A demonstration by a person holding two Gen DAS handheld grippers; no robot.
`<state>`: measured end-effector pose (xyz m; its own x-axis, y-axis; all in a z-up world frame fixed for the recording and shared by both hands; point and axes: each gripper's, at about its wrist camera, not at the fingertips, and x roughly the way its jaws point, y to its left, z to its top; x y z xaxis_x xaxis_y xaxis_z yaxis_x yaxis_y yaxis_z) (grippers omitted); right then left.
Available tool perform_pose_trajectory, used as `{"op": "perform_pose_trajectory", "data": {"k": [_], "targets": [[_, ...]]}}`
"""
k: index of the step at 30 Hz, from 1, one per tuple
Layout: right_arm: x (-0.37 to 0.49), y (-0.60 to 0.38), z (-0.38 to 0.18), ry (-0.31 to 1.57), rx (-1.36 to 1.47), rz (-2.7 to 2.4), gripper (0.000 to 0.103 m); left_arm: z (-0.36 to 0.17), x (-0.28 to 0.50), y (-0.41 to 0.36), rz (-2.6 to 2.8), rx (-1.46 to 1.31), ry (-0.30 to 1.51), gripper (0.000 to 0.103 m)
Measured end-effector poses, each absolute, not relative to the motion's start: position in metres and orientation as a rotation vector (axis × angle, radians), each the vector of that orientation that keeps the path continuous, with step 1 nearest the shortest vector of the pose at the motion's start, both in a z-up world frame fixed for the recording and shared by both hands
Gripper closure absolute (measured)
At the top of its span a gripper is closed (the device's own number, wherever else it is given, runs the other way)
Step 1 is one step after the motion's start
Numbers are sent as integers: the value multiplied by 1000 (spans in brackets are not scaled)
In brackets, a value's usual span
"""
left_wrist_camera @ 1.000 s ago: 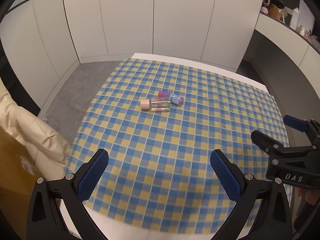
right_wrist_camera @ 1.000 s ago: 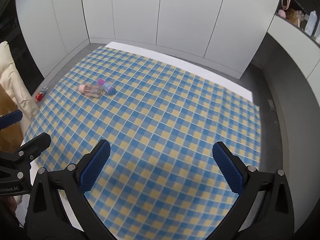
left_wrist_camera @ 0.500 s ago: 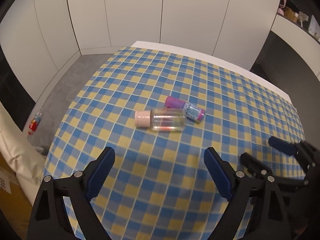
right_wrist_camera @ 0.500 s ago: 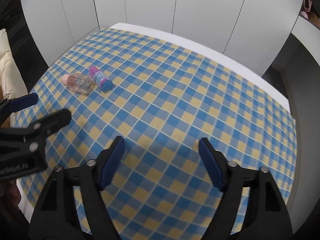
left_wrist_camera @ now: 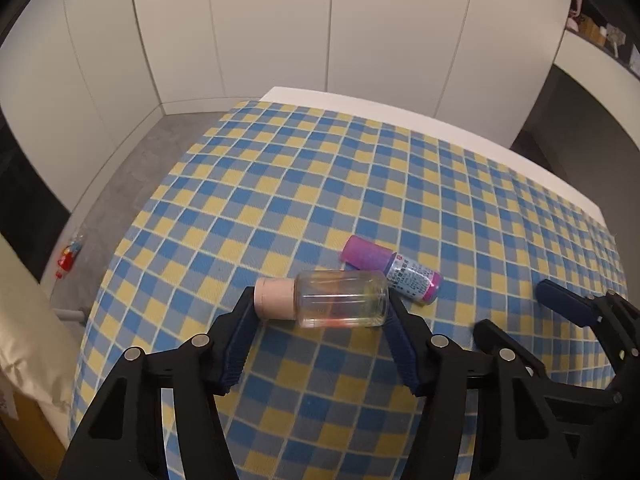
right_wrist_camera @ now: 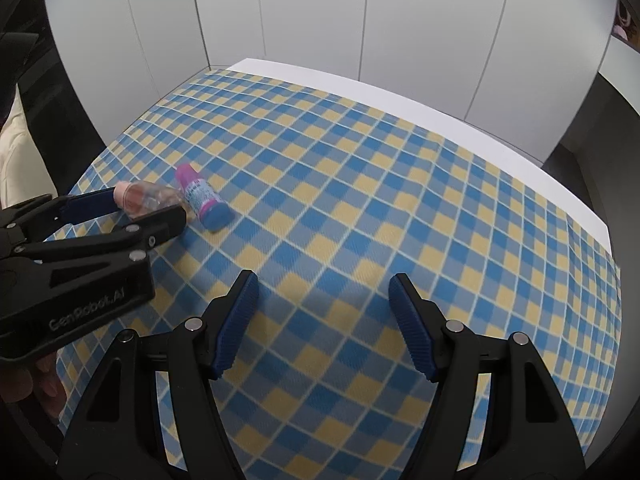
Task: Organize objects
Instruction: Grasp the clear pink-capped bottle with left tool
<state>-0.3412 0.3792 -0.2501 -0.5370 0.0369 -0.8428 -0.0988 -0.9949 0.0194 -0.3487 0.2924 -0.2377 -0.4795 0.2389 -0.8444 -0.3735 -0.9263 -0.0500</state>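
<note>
- left claw (left_wrist_camera: 320, 312) sits low over the tabletop, its blue ribbed pads on either end of a clear bottle (left_wrist_camera: 340, 300); the jaws are closing, one pad at the peach cap, the other at the bottle's base, touching or all but touching, and a firm grip cannot be told.
- the clear bottle lies on its side on the blue-and-yellow checked cloth (left_wrist_camera: 280, 184), cap toward the left of the left wrist view, a little yellowish and red tint inside.
- right claw (right_wrist_camera: 324, 320) hovers over bare cloth with nothing between its pads, jaws at a middling width and holding about steady; it stands to the right of the left claw, near but apart.
- just beyond the clear bottle lies a small pink-capped bottle (left_wrist_camera: 394, 270) with a printed label, also on its side, angled, its near end close to the clear bottle's base.
- farther off, the white tabletop (left_wrist_camera: 360, 106) edge shows past the cloth.
- white cabinet doors (left_wrist_camera: 280, 28) stand behind.
- on the grey floor to the left lies a small red item (left_wrist_camera: 66, 258).
</note>
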Motion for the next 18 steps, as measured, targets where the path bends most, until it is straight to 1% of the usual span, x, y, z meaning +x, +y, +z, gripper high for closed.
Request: {"op": "perform_pose_trajectory", "data": {"k": [5, 16, 17, 18], "targets": [[-356, 366, -251, 101, -1480, 2712, 33, -232, -347, 285, 2443, -1293, 260, 42], [-396, 324, -251, -4, -1472, 2811, 34, -224, -357, 229, 2529, -1379, 163, 43], [-400, 321, -251, -9, -1470, 2814, 35, -224, -358, 226, 2534, -1381, 158, 43], [-407, 316, -252, -15, -1468, 2825, 42, -223, -358, 222, 2536, -1388, 156, 43]]}}
